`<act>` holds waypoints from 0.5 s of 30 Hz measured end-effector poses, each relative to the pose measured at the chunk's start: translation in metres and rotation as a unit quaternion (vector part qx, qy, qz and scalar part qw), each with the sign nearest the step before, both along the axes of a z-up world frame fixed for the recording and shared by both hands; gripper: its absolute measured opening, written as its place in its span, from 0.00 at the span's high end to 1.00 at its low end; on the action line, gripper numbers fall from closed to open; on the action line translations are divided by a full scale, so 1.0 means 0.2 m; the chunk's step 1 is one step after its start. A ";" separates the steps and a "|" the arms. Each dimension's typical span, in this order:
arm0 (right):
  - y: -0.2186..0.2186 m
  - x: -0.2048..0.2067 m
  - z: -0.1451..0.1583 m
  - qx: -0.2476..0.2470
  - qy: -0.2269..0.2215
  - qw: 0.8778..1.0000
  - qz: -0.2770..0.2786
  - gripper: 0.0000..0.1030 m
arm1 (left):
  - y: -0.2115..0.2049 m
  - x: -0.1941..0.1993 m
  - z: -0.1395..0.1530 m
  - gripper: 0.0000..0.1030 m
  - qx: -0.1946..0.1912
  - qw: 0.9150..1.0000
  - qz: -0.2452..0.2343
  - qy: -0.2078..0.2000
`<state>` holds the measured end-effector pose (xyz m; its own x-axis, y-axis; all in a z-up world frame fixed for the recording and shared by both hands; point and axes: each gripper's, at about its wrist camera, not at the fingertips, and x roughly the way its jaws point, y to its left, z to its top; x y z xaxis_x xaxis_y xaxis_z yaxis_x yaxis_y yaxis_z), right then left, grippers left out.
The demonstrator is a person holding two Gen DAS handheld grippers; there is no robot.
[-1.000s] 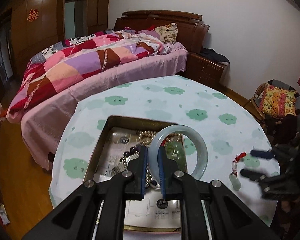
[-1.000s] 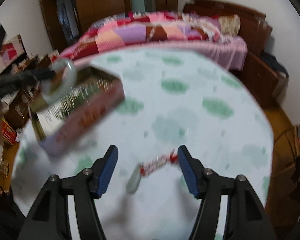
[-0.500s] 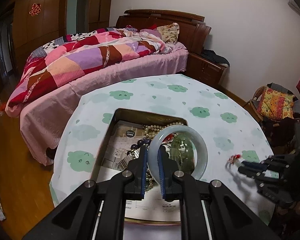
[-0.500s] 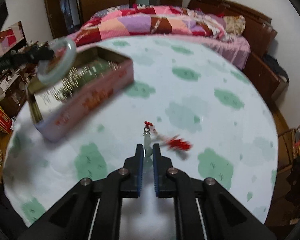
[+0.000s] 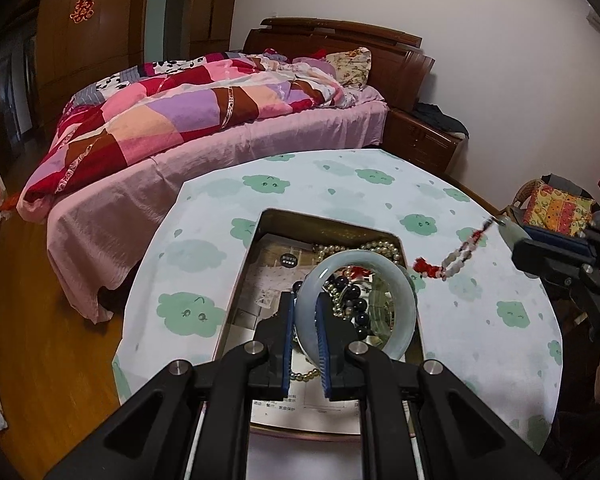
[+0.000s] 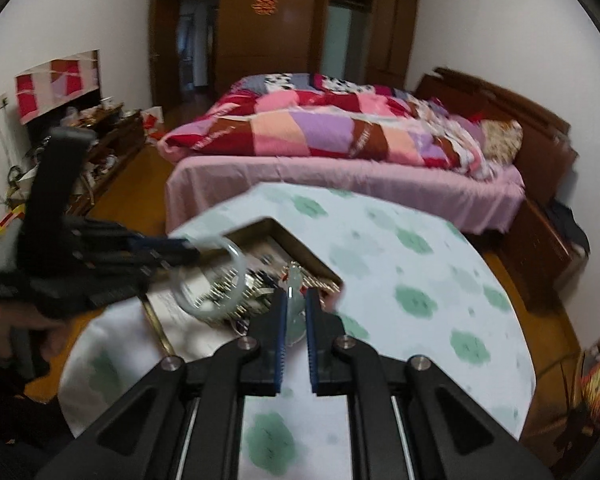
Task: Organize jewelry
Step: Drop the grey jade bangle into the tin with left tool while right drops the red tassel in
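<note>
Between the right tool's (image 6: 296, 312) pads, a jade pendant (image 6: 294, 284).

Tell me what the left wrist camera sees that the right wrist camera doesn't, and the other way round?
Only the left wrist view shows the beaded cord with its red tassel hanging from the pendant, and the dark beads in the tin.

Only the right wrist view shows the hand holding the left gripper, and a cluttered cabinet by the wall.

Both show the pale bangle clamped in the left gripper over the open tin, the green pendant pinched in the right gripper, the cloud-print tablecloth and the bed.
</note>
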<state>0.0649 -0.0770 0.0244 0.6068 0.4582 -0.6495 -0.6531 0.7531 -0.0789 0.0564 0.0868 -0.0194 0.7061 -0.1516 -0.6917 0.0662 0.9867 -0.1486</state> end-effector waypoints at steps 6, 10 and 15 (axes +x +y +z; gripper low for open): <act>0.16 0.04 -0.10 -0.009 0.005 1.000 0.027 0.89 | 0.04 0.02 -0.05 0.90 0.001 1.000 0.008 0.011; 0.20 0.09 -0.20 -0.006 0.037 0.999 0.035 0.89 | 0.06 0.05 -0.09 0.89 0.005 1.000 0.011 0.023; 0.23 0.13 -0.32 -0.013 0.066 0.997 0.037 0.89 | 0.07 0.07 -0.14 0.87 0.003 0.999 0.018 0.034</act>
<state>0.0919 -0.0308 -0.0399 0.4799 0.4801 -0.7343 -0.7128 0.7013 -0.0073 0.0706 0.1015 -0.0472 0.6623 -0.1222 -0.7392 0.0201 0.9892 -0.1455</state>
